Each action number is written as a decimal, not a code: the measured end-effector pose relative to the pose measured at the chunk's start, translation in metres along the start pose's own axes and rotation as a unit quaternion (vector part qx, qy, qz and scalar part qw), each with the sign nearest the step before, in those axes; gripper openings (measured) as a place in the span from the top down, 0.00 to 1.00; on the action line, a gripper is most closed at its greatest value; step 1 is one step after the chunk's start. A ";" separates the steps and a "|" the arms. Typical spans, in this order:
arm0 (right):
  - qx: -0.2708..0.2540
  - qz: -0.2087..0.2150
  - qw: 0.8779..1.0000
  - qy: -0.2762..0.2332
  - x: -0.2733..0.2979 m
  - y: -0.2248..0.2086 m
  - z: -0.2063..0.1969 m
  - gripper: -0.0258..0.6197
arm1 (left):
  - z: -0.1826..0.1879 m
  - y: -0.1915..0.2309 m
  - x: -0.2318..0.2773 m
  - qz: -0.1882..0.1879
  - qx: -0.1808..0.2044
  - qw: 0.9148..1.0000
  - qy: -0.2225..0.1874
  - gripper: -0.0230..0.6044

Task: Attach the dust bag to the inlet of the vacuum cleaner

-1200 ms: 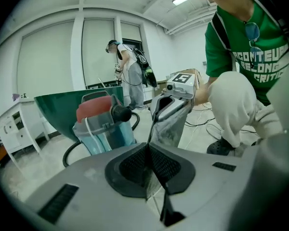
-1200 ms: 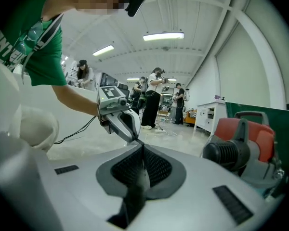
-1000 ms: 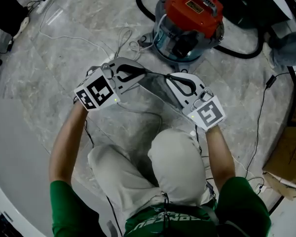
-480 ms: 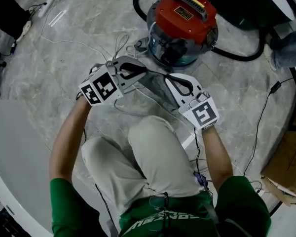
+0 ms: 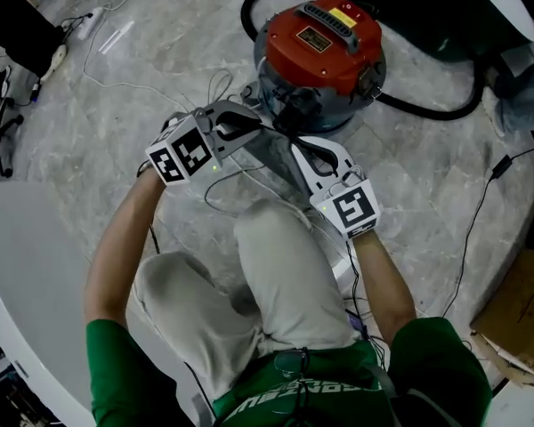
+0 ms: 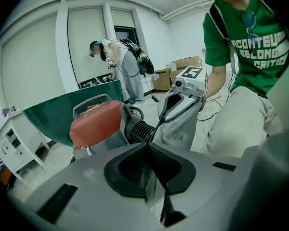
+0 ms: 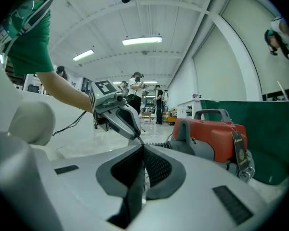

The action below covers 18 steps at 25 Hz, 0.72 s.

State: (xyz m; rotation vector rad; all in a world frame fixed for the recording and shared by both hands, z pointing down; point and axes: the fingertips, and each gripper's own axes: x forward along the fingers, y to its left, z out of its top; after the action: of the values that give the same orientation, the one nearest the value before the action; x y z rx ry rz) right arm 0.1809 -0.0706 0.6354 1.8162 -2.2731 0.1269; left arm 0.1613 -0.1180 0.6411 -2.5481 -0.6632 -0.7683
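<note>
**Operator:** Report the left hand-held gripper (image 5: 260, 130).

**Technician:** The jaws are pressed together on one edge of the dust bag (image 5: 272, 158). In the left gripper view, thin grey material is pinched between the pads.

**Operator:** And the right hand-held gripper (image 5: 295, 142)?

**Technician:** Its jaws are also closed, and they clamp the opposite edge of the bag. In the right gripper view, a dark strip runs down between the pads.

**Operator:** Describe the bag and its position.

**Technician:** It is soft grey fabric, slack and creased, and it spans the gap between the two grippers. It is held above the person's knee, near the vacuum cleaner (image 5: 316, 47), on the side that faces the person.

**Operator:** Describe the vacuum cleaner.

**Technician:** It has a red lid with a dark handle on a translucent grey-blue drum. A ribbed black fitting (image 6: 140, 130) on its side points toward the bag. A black hose (image 5: 436, 116) curves across the floor behind it.

**Operator:** What is the surface?

**Technician:** It is a grey, marbled floor (image 5: 160, 69). White cables (image 5: 215, 87) lie in loops beside the vacuum cleaner, and a cardboard box (image 5: 521, 305) sits at the right edge.

**Operator:** And the room?

**Technician:** The walls are white, and the white ceiling carries strip lights (image 7: 142, 41). A dark green panel (image 6: 53, 119) stands behind the vacuum cleaner. Other people (image 7: 135, 95) stand in the background.
</note>
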 end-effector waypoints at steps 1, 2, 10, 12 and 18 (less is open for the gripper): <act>0.005 0.001 1.000 0.001 0.001 -0.001 0.000 0.94 | 0.000 0.002 0.000 -0.001 0.001 1.000 0.001 0.93; 0.008 0.002 1.000 0.001 0.001 -0.003 0.001 0.94 | 0.001 0.005 0.001 0.000 0.001 1.000 0.003 0.93; 0.000 0.003 1.000 -0.001 0.003 -0.011 0.006 0.94 | 0.001 0.019 0.006 0.004 0.013 1.000 0.006 0.93; -0.008 0.002 1.000 -0.004 0.004 -0.010 0.005 0.94 | 0.001 0.016 0.006 -0.001 0.022 1.000 0.006 0.93; -0.004 -0.009 1.000 -0.003 0.003 -0.010 0.006 0.94 | 0.003 0.018 0.008 -0.022 0.053 0.998 0.005 0.93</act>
State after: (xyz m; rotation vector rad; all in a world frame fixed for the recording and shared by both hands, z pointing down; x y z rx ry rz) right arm 0.1895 -0.0771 0.6293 1.8356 -2.2560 0.1095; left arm 0.1784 -0.1285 0.6391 -2.4389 -0.7385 -0.7399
